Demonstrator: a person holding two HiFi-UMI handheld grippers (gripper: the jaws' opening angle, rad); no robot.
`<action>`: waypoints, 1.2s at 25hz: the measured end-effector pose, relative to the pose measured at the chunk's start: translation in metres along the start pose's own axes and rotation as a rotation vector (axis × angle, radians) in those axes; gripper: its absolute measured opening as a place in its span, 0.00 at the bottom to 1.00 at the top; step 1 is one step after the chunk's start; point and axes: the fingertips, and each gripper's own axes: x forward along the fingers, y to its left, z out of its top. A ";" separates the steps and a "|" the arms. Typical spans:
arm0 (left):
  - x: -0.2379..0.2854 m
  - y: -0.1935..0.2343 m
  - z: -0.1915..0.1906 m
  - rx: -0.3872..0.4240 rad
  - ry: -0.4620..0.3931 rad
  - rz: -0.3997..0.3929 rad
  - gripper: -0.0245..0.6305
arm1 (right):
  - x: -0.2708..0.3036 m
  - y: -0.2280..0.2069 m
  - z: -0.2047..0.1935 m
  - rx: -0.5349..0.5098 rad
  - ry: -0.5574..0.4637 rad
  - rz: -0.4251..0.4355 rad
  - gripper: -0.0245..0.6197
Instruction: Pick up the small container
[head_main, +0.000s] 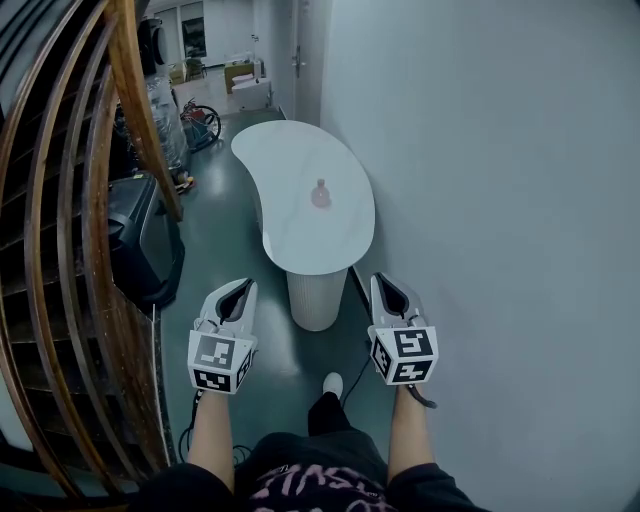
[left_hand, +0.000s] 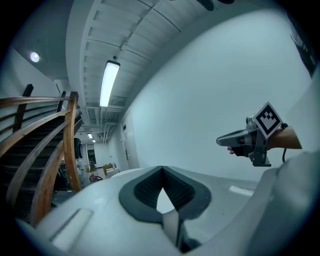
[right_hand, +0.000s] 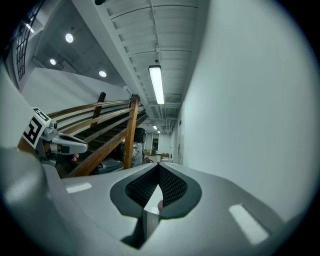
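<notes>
The small container (head_main: 320, 194) is a pink, bottle-shaped thing standing upright near the middle of a white kidney-shaped table (head_main: 290, 160), well ahead of both grippers. My left gripper (head_main: 238, 290) and right gripper (head_main: 386, 286) are held side by side in the air, short of the table's near end. Both have their jaws closed tip to tip with nothing between them. In the right gripper view a small pink spot, the container (right_hand: 160, 205), shows through the gap below the closed tips of the right gripper (right_hand: 159, 166). The left gripper (left_hand: 162, 170) points at the table and wall.
A curved wooden stair railing (head_main: 130, 90) runs along the left, with a dark bin (head_main: 140, 240) at its foot. A plain white wall (head_main: 500, 200) stands close on the right. The table rests on a ribbed pedestal (head_main: 316, 298). My shoe (head_main: 332, 384) is on the green floor.
</notes>
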 end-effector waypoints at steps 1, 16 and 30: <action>0.004 0.002 -0.001 -0.001 0.002 0.003 0.04 | 0.005 -0.001 -0.001 0.001 0.001 0.004 0.05; 0.065 0.028 -0.017 -0.048 0.023 0.022 0.04 | 0.070 -0.026 -0.014 0.037 0.024 0.011 0.05; 0.128 0.043 -0.039 -0.067 0.073 0.013 0.04 | 0.128 -0.054 -0.037 0.072 0.057 0.011 0.05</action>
